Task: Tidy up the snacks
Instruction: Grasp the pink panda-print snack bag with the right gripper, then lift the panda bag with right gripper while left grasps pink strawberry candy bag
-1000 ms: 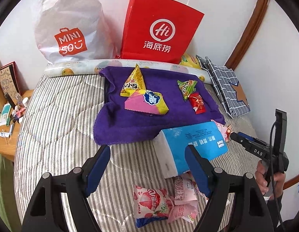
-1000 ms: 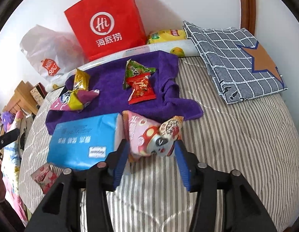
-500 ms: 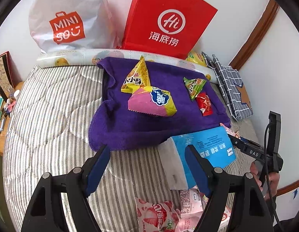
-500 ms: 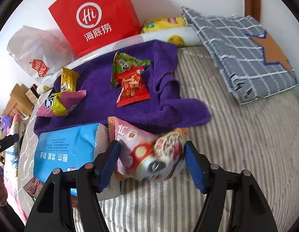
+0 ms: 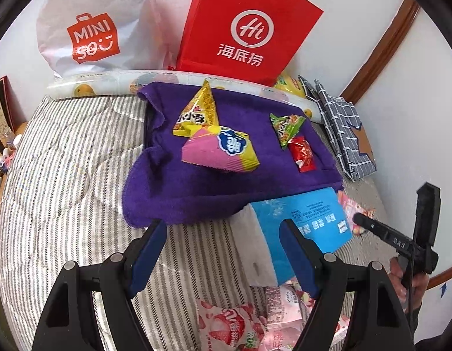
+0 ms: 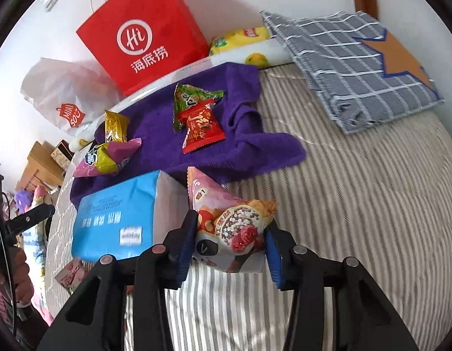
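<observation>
The right hand-held gripper point(image 6: 230, 244) has closed in and now pinches the pink snack bag point(image 6: 226, 219), beside the blue tissue pack point(image 6: 120, 213) near the bed's front edge. It looks ready to go onto the purple towel point(image 6: 167, 137). The left hand-held gripper point(image 5: 223, 248) stays spread wide and empty.

We found four snacks point(image 5: 220, 153) on the towel point(image 5: 196, 193) — tissue pack point(image 6: 117, 219) before it, bags point(image 5: 243, 26) behind.
</observation>
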`<state>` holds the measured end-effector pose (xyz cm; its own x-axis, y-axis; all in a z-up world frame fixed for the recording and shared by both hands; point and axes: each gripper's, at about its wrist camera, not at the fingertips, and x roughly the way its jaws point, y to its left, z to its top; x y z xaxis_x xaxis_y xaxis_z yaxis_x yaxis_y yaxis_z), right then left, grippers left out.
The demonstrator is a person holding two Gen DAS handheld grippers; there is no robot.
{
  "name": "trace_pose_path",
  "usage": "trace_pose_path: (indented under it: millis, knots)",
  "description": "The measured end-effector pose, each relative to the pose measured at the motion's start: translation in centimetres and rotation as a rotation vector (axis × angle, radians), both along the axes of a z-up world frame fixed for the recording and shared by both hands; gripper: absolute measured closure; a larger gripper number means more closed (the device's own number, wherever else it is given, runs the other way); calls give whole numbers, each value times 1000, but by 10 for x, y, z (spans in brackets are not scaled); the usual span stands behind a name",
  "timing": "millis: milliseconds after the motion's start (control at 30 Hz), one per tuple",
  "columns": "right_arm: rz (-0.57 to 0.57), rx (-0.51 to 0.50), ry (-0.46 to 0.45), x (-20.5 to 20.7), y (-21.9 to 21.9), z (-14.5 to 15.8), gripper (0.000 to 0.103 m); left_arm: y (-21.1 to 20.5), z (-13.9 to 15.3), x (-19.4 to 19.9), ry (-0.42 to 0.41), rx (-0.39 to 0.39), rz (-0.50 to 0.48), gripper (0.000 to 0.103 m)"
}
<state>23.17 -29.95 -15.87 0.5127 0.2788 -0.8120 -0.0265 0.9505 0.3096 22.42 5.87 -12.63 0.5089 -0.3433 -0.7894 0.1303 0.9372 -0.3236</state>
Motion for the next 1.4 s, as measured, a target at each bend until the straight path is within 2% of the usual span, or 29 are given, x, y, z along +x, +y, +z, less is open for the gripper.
trace_pose_path:
  millis: [200, 333, 433, 500, 733, 867, 1000, 1133, 1167, 1200, 1300, 1400]
  knots:
    - [-24, 16, 28, -35, -10, 4, 61, -11, 7, -12, -18, -3, -28, 25]
    - [-11, -30, 39, -58, -11, 6, 57, -17, 13, -22, -34, 0, -42, 25]
    - [5, -105, 20, -72, -9, 12, 49, -18, 17, -31, -46, -2, -42, 25]
    - [11, -141, -2, -77, -10, 18, 39, -18, 18, -37, -50, 0, -41, 25]
    - [55, -213, -83, -70, -7, 26, 28, -17, 23, -55, -59, 18, -20, 25]
    - [90, -207, -69, -50, -3, 18, 28, -14, 25, -61, -64, 34, 0, 25]
    - [123, -270, -10, -35, 6, -3, 29, -7, 23, -66, -55, 36, 26, 25]
    - [130, -248, 45, -41, 3, -24, 38, -1, 17, -69, -40, 42, 44, 25]
    - [130, -248, 51, -43, 3, -27, 46, 0, 15, -69, -36, 39, 46, 25]
    - [132, -246, 61, -45, 2, -30, 48, 1, 12, -69, -30, 38, 47, 25]
    - [118, -251, 25, -55, 2, -30, 53, 2, 3, -70, -9, 46, 50, 25]
    - [100, -207, 10, -62, 0, -26, 54, -1, -10, -72, 23, 70, 41, 25]
